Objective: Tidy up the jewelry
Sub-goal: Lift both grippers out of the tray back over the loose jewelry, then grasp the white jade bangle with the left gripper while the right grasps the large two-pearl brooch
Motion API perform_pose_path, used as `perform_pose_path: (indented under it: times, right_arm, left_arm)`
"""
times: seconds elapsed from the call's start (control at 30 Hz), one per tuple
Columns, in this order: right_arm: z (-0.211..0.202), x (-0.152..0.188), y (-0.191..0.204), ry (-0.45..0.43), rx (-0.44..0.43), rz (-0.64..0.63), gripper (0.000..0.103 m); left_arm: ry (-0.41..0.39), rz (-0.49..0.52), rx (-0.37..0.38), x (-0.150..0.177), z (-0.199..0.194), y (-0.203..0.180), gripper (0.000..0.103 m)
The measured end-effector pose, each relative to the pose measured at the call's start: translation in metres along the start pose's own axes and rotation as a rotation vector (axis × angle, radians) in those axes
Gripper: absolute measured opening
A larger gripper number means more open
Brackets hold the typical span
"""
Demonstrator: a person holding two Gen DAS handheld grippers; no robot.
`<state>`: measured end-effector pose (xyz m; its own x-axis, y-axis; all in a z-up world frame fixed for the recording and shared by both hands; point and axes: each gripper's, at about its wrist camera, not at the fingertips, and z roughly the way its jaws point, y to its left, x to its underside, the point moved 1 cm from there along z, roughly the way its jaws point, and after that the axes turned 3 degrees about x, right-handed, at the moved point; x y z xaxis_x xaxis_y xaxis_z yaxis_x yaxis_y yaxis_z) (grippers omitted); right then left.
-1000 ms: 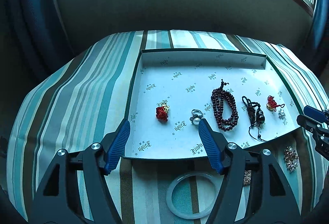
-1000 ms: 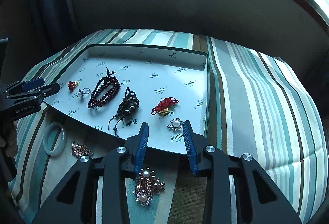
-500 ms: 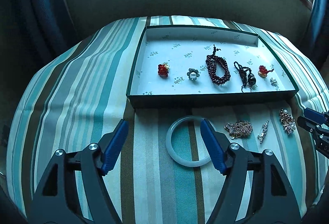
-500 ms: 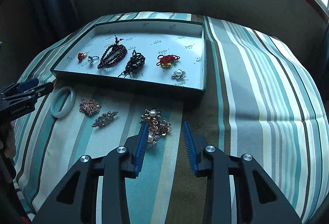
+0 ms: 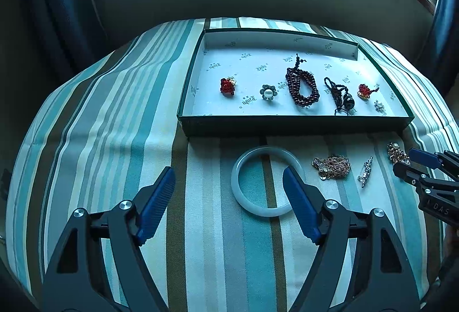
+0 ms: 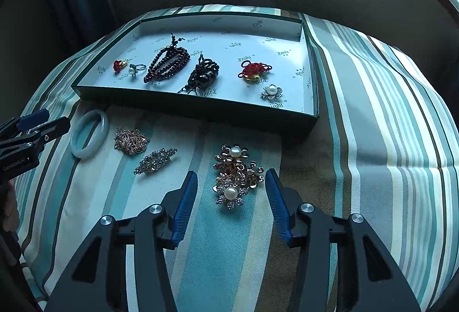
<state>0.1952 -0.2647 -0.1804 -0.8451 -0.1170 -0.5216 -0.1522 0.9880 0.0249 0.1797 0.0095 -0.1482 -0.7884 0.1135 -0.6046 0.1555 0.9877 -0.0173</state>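
1. My right gripper (image 6: 231, 197) is open and empty, its blue fingers either side of a gold pearl brooch cluster (image 6: 235, 175) on the striped cloth (image 6: 373, 111).
2. The cluster's long axis runs away from me, towards the tray (image 6: 311, 74).
3. My left gripper (image 5: 229, 183), also open, hovers beside the jade bangle (image 5: 268, 181).
4. The tray lining carries small repeated print I cannot read.

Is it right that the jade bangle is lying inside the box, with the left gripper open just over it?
Not quite: the left wrist view shows the jade bangle lying on the striped cloth in front of the box. The left gripper is open.
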Motion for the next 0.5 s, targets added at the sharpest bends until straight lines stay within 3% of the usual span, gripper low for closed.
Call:
perform_pose_path:
  times: [0.4, 0.5]
  right_arm:
    - [0.011, 0.000, 0.000, 0.001, 0.018, -0.013, 0.049]
    - [0.011, -0.001, -0.002, -0.005, 0.024, -0.007, 0.044]
  left_arm:
    - [0.020, 0.010, 0.016, 0.003, 0.010, -0.008, 0.077]
    - [0.025, 0.011, 0.018, 0.003, 0.012, -0.009, 0.077]
